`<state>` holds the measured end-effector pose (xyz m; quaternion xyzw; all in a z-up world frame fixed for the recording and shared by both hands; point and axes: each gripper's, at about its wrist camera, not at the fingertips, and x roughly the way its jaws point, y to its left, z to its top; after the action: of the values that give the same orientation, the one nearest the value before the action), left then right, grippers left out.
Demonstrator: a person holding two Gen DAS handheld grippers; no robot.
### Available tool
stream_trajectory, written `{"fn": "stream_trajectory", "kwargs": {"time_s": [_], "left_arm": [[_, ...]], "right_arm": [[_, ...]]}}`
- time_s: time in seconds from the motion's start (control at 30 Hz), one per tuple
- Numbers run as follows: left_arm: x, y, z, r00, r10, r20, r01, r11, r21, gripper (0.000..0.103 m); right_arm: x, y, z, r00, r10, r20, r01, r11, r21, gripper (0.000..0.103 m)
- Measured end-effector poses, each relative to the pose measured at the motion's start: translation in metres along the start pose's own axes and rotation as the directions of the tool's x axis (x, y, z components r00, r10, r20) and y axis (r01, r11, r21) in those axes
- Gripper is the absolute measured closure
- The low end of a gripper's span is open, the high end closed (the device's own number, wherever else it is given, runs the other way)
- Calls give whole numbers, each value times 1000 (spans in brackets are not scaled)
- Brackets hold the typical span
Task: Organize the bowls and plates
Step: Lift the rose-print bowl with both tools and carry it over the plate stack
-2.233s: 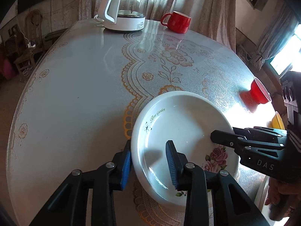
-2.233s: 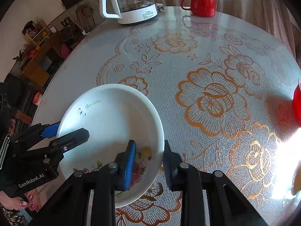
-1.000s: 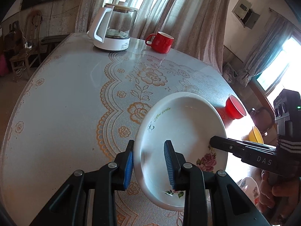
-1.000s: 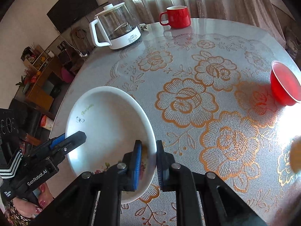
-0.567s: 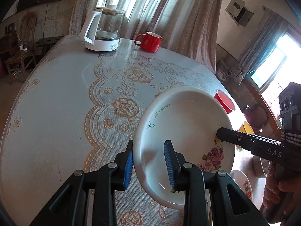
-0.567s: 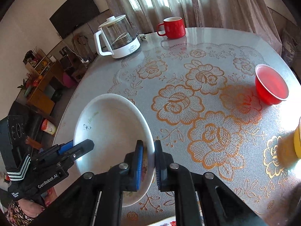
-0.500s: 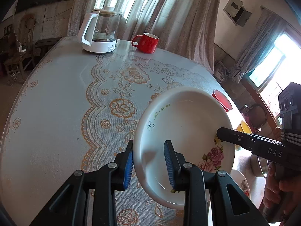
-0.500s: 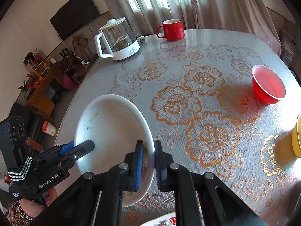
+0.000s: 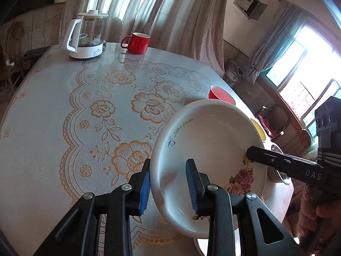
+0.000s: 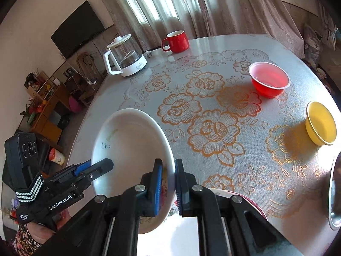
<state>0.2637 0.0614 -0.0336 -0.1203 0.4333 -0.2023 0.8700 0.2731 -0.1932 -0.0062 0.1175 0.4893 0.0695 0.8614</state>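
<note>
You have the white plate [image 9: 213, 140] off the tabletop [image 9: 42, 128], carried between both tools. Your left hand-held gripper [image 9: 168, 183] is clamped on the plate's rim at its 7 o'clock edge in the left wrist view, one pad outside the rim and one inside the well. Your right hand-held gripper [image 10: 168, 183] is pinched tight on the opposite rim; in the left view its dark fingers reach in at the plate's 3 o'clock. The plate tilts, with its rose print toward you.

Little is sorted so far, as I judge it. The red bowl [image 10: 269, 82] sits alone at 1 o'clock in the right wrist view, and the yellow bowl [image 10: 321, 123] at 3 o'clock, well apart from it. A metal bowl [image 10: 334, 192] shows only its rim at the right edge. Just under the carried plate, at 6 o'clock, a second plate [image 10: 234, 194] peeks out at the near edge; that looks like the stack you are heading for. The kettle [image 9: 87, 36] and mug [image 9: 136, 42] stand at the far side, at 11 o'clock.

Left to do: set this plate down, then gather the bowls.
</note>
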Motion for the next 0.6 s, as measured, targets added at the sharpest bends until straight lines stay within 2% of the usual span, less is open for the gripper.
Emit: {"fn": "stream_trajectory", "kwargs": {"time_s": [0.27,0.6], "left_arm": [[-2,-34,-14,999,-30,-18,31,998,56,72],[6,-55,-33,995,-53,-79,60,995,85,72]], "right_arm": [[-26,-27,-28,1000,-27,5,27,998,59,92],[-44,-44,-55,999,-32,17,30,993,114,92]]}}
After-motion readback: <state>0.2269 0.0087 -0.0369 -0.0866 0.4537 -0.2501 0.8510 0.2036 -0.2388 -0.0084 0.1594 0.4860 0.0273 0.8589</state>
